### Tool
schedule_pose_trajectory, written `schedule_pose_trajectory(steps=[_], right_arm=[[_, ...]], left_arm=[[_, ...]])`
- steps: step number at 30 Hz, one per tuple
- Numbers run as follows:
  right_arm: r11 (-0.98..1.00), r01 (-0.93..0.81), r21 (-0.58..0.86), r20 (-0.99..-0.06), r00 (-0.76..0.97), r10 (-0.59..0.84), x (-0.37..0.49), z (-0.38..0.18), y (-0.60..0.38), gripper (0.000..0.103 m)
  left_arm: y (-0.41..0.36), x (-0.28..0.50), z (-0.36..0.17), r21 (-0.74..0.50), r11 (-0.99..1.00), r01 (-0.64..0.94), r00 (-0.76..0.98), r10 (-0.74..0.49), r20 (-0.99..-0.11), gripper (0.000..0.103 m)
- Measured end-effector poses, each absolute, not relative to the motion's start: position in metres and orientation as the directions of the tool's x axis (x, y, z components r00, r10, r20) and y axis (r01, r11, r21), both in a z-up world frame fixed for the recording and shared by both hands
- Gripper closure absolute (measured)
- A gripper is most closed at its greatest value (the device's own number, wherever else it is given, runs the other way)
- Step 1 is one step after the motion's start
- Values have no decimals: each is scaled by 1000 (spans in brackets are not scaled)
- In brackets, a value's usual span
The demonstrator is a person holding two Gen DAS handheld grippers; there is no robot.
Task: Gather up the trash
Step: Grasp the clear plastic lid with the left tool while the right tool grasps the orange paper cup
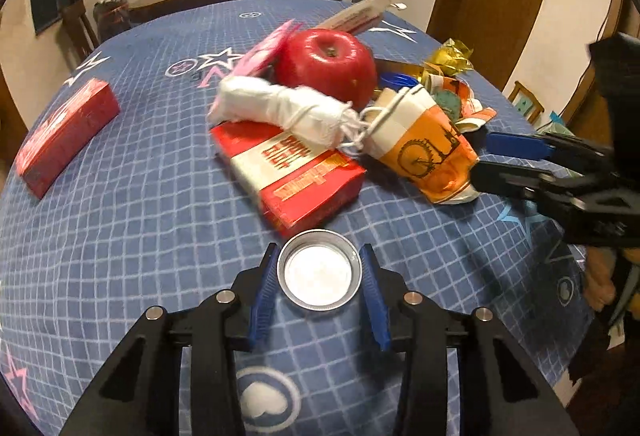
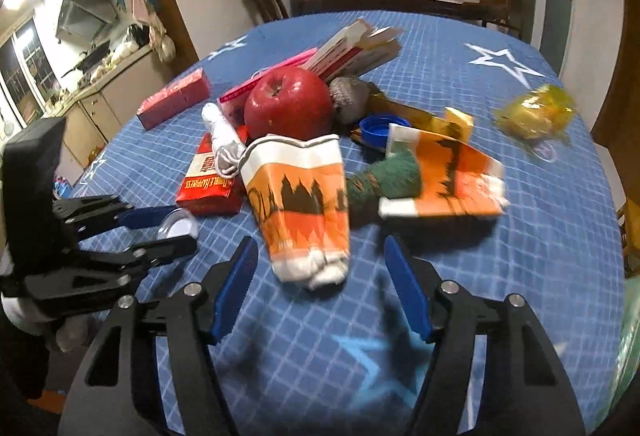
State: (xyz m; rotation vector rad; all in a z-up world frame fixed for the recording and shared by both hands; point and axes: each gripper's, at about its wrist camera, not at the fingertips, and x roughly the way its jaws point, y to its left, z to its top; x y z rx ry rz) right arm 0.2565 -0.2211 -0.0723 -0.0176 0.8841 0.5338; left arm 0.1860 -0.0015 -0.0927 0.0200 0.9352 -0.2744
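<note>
A silver metal lid [image 1: 319, 270] lies on the blue tablecloth between the fingers of my left gripper [image 1: 319, 276]; the jaws flank it closely, but contact is unclear. It also shows in the right wrist view [image 2: 178, 226]. My right gripper [image 2: 320, 256] is open, its fingers either side of the base of a crushed orange paper cup [image 2: 302, 203]; that cup also shows in the left wrist view [image 1: 424, 151]. A second crushed orange cup [image 2: 444, 175] lies to the right.
A red apple [image 1: 326, 63], a red-and-white carton [image 1: 292, 171], a rolled white cloth [image 1: 280, 111], a red box [image 1: 66, 139], a blue bottle cap [image 2: 378, 129], a yellow wrapper [image 2: 534, 113] and a pink packet [image 1: 266, 49] lie on the tablecloth [image 1: 140, 236].
</note>
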Motion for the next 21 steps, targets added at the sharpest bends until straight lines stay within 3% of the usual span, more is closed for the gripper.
schedule_pose_trajectory(steps=[9,14,21], right_arm=[[879,-459,128,-779,502,376,276,-79,-191,40],[892,-434,129,-753,543,373,263,-83,-192,70],[904,-390,174,-639,654,405,204,-76,-208,74]], left_arm=[[10,173,-91,-104,964,244,565,-228,-793,61],[5,167,-95,-97,971,217,596,-211,-774,61],[10,138,-82,-121,980,155,684,-195,-703,61]])
